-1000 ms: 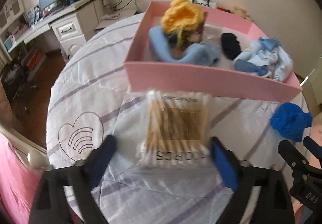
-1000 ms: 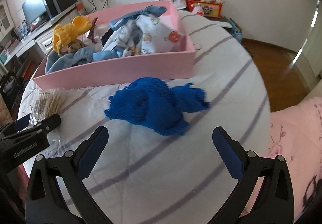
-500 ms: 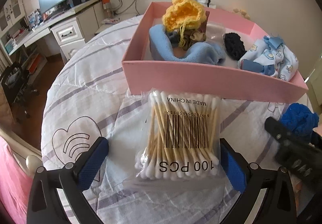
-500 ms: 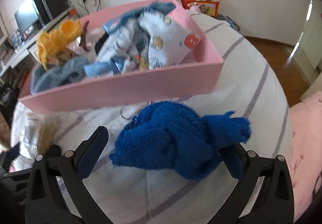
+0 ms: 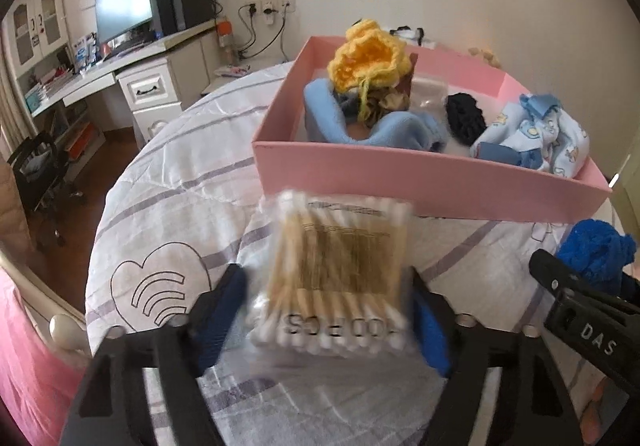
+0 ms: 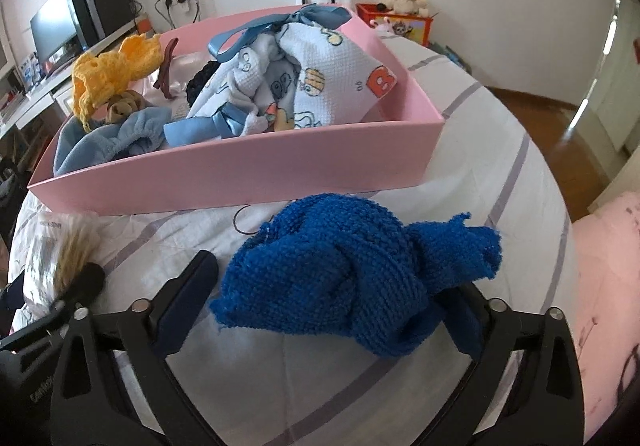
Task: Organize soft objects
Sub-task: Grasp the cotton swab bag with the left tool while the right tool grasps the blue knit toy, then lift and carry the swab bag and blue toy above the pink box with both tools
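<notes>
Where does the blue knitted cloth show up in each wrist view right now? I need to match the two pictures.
Left wrist view: the blue knitted cloth is at the far right edge, behind the right gripper's finger.
Right wrist view: it fills the lower centre, between the right gripper's fingers.
Shared landmark: the pink box lies just beyond the cloth in both.

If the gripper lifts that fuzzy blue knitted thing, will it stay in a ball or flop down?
Probably flop. The blue knitted cloth lies crumpled on the bedspread with a loose corner sticking out, so it likely sags and dangles when lifted. It looks light for its size. Its rough knit should grip well between the right gripper fingers rather than slip.
</notes>
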Motion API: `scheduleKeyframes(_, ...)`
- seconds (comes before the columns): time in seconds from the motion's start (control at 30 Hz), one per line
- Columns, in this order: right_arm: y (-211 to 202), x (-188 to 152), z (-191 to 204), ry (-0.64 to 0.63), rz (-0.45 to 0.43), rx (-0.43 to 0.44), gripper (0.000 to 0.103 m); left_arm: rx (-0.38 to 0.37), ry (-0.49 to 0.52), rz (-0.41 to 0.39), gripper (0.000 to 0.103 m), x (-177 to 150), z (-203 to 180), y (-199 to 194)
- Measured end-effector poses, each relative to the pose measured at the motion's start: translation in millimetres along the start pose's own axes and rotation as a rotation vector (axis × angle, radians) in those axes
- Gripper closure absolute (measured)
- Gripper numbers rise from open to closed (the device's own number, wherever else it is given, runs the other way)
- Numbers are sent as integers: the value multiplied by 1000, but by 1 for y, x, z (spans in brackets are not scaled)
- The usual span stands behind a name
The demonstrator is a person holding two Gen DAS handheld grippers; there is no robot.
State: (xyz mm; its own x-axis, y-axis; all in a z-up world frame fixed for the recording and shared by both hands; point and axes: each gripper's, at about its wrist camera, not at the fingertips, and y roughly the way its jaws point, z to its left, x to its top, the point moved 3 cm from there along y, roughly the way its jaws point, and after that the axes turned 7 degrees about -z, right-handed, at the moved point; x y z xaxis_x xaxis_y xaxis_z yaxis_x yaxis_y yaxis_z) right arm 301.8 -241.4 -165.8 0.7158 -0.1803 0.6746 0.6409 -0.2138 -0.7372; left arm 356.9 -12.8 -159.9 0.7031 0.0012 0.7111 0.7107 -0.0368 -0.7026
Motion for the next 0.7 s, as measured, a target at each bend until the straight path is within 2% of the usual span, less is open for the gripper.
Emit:
scheduleKeyframes(0.1,-7,-3,-5,22,-25,-18,29,1,6,-11,45,-2,-5,-3)
scheduleKeyframes(0.17,-14,-8,-8,33,-57,-27,54,12,17,-18,47,-3,-9,-5)
scheduleKeyframes(0.33,-20,-10,-17,87,-91,41,62,13,18,-19,49,-3,-11,-6)
scheduleKeyframes(0.6,-19,-8,-22,104,-99,37,73,30,40,-13,51,-1,-16,-9)
scheduleKeyframes(0.7,-21,-8,-23,109,-108,32,81,22,30,-1,51,1,-13,-10)
